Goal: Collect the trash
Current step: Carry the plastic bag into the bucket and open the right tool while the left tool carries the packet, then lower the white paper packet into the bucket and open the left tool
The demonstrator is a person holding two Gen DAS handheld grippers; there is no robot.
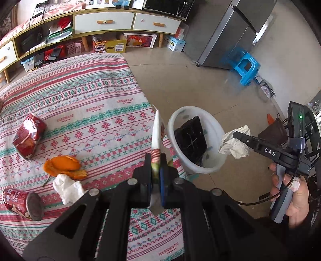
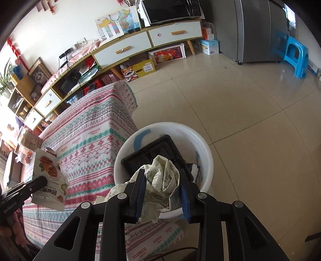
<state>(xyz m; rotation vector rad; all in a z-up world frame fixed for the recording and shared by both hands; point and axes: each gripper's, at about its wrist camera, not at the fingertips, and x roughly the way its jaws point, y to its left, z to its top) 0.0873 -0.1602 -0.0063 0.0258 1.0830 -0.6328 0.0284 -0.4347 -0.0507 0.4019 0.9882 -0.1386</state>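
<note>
Step in hand: binning. The right hand-held gripper (image 2: 162,190) is pinching crumpled paper (image 2: 162,180) over the white bin (image 2: 202,152); the left hand-held gripper (image 1: 156,162) is pinching a snack wrapper (image 1: 157,134) just left of it. Next move, judged: releasing both into the bin.

1. This is a home, a living room by its furniture.
2. A long low cabinet (image 2: 128,50) with white drawers lines the wall, and a microwave (image 2: 172,9) sits on top.
3. A grey fridge (image 1: 236,34) stands on the tiled floor (image 2: 250,120) beside a blue plastic stool (image 1: 247,68).
4. A patterned cloth (image 1: 90,104) covers the table.
</note>
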